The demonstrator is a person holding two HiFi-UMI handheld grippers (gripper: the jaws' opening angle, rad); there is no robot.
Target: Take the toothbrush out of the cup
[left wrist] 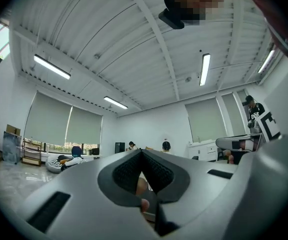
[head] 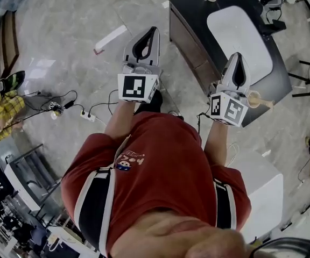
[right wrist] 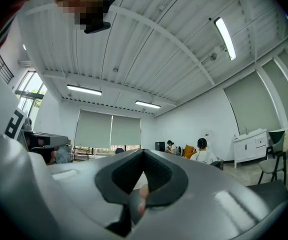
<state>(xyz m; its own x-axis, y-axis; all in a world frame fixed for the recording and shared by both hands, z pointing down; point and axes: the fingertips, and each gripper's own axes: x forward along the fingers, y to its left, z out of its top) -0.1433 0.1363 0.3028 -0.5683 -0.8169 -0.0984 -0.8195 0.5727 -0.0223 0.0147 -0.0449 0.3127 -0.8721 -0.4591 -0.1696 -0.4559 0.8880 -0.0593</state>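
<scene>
Left tool and right tool are held shut and empty. One should be lowered and opened toward what seems the toothbrush in the cup, just beside the right tool on the counter.

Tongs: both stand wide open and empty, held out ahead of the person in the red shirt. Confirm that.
Not open. The left tongs and the right tongs are both shut, their tips together, as each gripper view shows. The rest holds: both are empty and held out ahead of the red shirt.
</scene>
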